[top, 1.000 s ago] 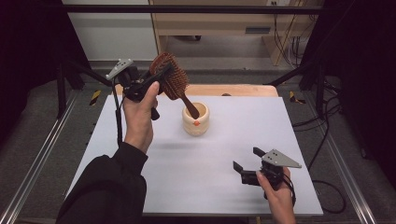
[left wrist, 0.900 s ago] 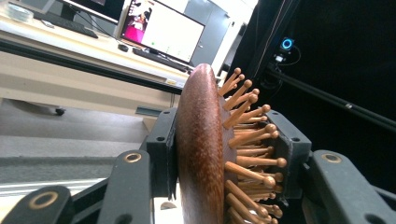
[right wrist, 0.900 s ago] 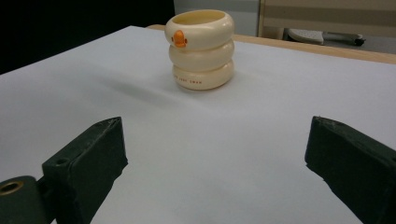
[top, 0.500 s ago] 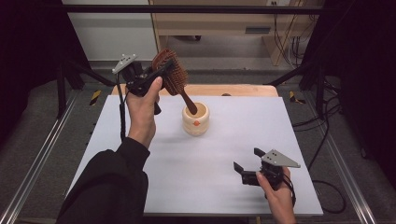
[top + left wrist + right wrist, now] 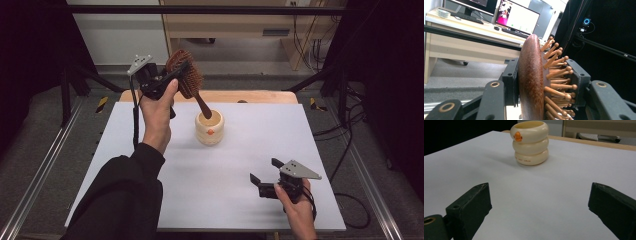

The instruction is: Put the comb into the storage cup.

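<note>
The white rectangular table (image 5: 320,150) carries a cream ringed ceramic cup with an orange duck bill (image 5: 209,128). The left gripper (image 5: 172,75) clamps the head of a dark brown wooden paddle hairbrush with pegs (image 5: 186,80), raised behind the cup; its long axis slants handle-down toward the cup's mouth, likely for insertion. The right gripper (image 5: 264,176) rests released on the table.

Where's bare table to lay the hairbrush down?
The white table is bare left of the cream cup, also between the cup and the right tool. The hairbrush, clamped in the left tool, hangs handle-down over the cup, the tightest spot.
</note>
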Motion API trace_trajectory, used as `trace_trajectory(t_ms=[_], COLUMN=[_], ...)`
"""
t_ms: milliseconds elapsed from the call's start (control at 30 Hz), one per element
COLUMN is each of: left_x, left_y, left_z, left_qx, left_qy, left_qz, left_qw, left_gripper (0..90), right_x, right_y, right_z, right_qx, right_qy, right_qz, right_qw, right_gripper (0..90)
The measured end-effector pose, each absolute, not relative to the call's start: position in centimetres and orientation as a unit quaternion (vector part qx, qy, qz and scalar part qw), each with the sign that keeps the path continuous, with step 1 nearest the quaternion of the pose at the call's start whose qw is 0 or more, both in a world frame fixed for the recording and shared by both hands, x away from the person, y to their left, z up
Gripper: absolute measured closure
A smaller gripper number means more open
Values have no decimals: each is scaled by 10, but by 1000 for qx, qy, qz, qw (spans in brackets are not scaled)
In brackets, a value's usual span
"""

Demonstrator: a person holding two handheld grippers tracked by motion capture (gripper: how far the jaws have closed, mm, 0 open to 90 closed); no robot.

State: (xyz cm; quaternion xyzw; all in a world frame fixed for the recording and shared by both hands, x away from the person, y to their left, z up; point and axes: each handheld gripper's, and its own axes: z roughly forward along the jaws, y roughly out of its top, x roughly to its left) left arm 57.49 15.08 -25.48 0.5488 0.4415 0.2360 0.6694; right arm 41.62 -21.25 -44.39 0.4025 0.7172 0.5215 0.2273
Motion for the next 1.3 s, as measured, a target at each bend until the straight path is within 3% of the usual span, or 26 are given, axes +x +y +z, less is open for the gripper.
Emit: trace_trajectory(t_ms=[1300], left_x=[588], left_y=[131], left_z=[-272], left_qx=[571], left_qy=[438], left_qz=[249], left_qw=[648], left_gripper=[516], right_x=[417], right_y=[-211], right_z=[-444], right_qx=[403], right_qy=[716], right_qz=[525], right_qw=[222], right_gripper=[50])
